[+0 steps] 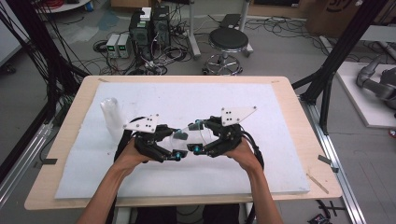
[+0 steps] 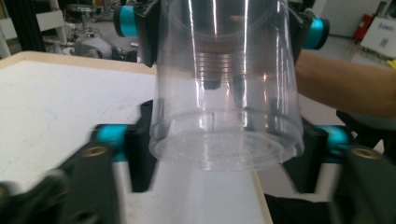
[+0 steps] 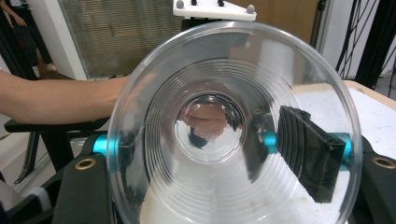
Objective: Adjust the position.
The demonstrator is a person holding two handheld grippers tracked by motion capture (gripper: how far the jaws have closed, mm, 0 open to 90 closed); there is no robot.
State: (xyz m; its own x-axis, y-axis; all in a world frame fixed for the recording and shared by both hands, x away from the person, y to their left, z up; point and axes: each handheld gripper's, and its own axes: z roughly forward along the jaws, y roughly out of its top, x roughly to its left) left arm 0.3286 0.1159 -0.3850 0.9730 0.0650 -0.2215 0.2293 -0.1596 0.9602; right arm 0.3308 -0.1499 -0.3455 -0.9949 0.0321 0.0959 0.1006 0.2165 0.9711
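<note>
A clear plastic cup lies sideways, held above the white mat between both grippers. My left gripper is shut on its base end. In the left gripper view the cup's base faces the camera, with a black jaw against each side. My right gripper is shut on the rim end. In the right gripper view the open mouth of the cup faces the camera, and the pads show through the clear wall. A hand shows dimly through the cup's bottom.
A second clear cup stands upright on the mat at the left, just behind the left gripper. The wooden table's edge frames the mat. A stool, computer boxes and cables sit on the floor beyond.
</note>
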